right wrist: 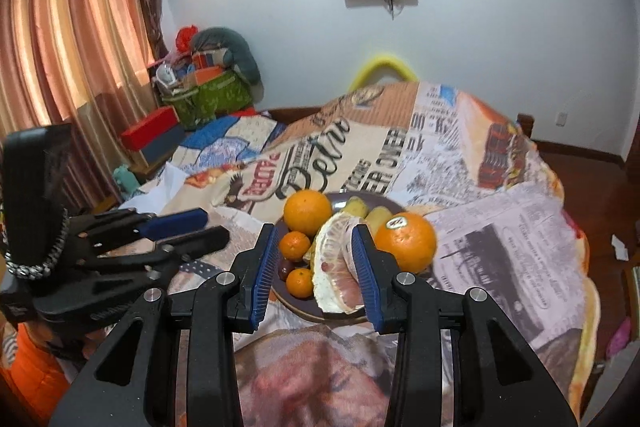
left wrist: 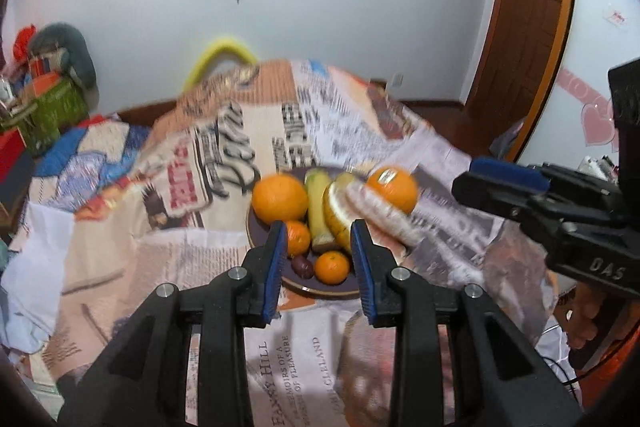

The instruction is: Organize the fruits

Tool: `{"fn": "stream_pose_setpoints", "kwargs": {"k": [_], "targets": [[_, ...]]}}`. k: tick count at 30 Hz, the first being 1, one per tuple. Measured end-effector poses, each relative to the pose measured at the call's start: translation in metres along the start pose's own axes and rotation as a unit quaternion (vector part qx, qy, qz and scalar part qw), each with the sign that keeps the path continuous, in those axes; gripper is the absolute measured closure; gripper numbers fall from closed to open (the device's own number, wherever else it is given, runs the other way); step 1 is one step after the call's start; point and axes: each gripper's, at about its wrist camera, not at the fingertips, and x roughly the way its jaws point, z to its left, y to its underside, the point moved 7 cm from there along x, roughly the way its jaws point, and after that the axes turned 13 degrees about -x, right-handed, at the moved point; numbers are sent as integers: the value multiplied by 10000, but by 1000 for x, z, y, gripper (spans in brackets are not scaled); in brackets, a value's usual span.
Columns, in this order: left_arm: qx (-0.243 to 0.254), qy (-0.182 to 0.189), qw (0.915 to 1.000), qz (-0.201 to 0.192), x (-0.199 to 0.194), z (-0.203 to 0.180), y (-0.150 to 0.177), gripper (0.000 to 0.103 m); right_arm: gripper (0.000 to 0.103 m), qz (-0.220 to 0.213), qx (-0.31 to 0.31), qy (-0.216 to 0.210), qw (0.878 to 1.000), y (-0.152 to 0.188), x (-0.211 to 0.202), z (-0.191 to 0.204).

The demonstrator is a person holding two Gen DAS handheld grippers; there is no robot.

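Dark plate (right wrist: 352, 202) beyond both jaws carries oranges, mandarins, bananas, peeled pomelo (right wrist: 336, 263); stickered orange (right wrist: 406, 241) sits right of right gripper's (right wrist: 316, 259) jaws; left gripper (left wrist: 320, 255) and right: jaws parted, empty.

Newsprint-patterned bedspread (right wrist: 500, 235), dark plate (right wrist: 304, 307) on it

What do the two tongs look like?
Both tongs, left and right, are matte black plastic with silver round bolts at the joints. The fingers carry ribbed blue pads. White letters "DAS" are on the right one's body. A black-and-white braided strap hangs by the left one.
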Motion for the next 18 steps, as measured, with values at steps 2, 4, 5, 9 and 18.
{"fn": "stream_pose_setpoints", "kwargs": {"k": [2, 4, 5, 9, 18], "targets": [[25, 38, 9998, -196, -19, -8, -7, 71, 68, -159, -18, 87, 9998, -6, -18, 1], [54, 98, 9990, -434, -43, -18, -14, 71, 68, -370, -73, 241, 9990, -13, -41, 2], [67, 124, 9984, -538, -54, -22, -17, 71, 68, -477, -99, 322, 9983, -17, -52, 4], [166, 186, 9939, -1077, -103, -41, -28, 71, 68, -910, -180, 616, 9938, -29, -96, 9], [283, 214, 9773, -2089, -183, -67, -34, 42, 51, -1691, -277, 1040, 9797, -42, -166, 27]]}}
